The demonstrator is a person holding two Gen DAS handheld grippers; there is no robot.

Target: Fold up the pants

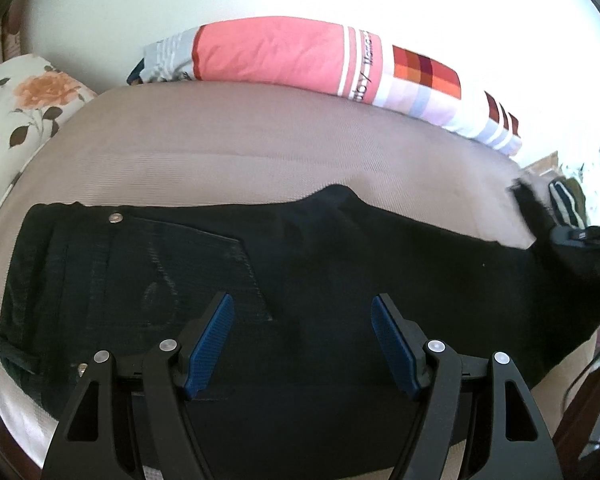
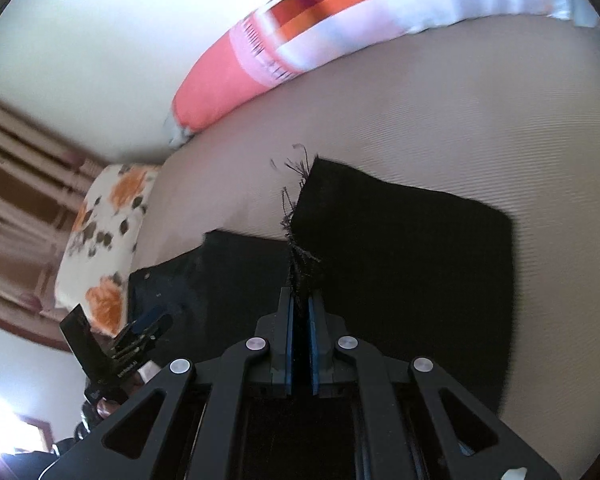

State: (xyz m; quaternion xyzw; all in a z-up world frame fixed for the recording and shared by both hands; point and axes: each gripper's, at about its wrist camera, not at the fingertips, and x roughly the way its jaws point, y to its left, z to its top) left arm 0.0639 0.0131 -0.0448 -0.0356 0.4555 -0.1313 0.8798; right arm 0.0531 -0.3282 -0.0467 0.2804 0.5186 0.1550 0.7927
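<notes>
My right hand-held gripper (image 2: pixel 300 300) is clamped on the frayed hem (image 2: pixel 300 256) of the black pants (image 2: pixel 400 248); those loose threads could slip free mid-fold. My left hand-held gripper (image 1: pixel 302 340) hovers open above the pants spread across the bed (image 1: pixel 240 152), pinning nothing, so the waist may drag.

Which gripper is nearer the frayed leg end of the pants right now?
Right. The right gripper is clamped on the frayed hem; the left gripper hovers open over the back pocket, at the waist end.
</notes>
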